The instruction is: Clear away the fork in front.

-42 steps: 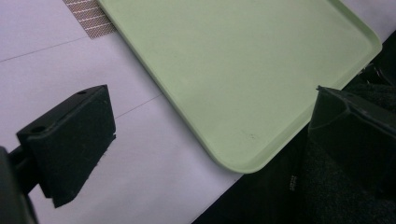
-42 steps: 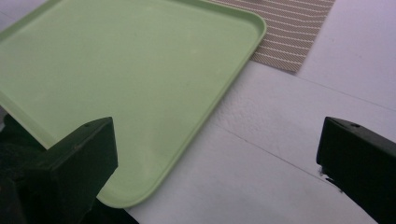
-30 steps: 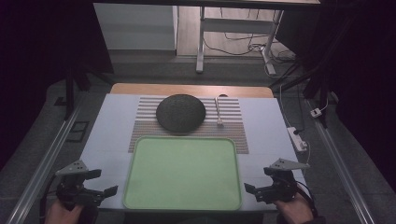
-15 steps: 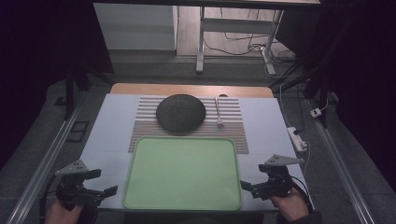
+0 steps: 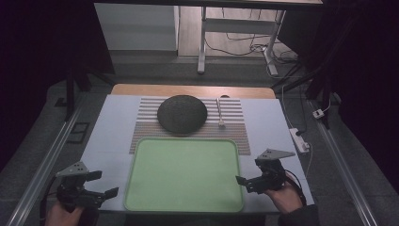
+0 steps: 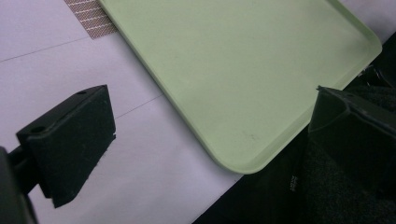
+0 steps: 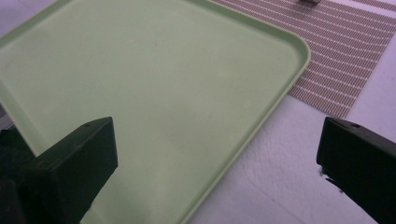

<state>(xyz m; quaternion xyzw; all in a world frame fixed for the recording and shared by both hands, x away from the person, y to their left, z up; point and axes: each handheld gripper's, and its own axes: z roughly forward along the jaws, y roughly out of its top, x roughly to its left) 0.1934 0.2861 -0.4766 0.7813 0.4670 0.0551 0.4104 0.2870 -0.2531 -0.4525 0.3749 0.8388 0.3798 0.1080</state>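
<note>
Green tray, one, lies between two wide-open, empty tools, left and right.

My left gripper sits low at my near left, gripped from below by my left hand, its jaws spread wide apart with nothing between them. My right gripper is at my near right, held in my right hand, jaws pointing inward to my left and likewise parted wide, holding nothing. Both forearms come in from the bottom edge.
</note>
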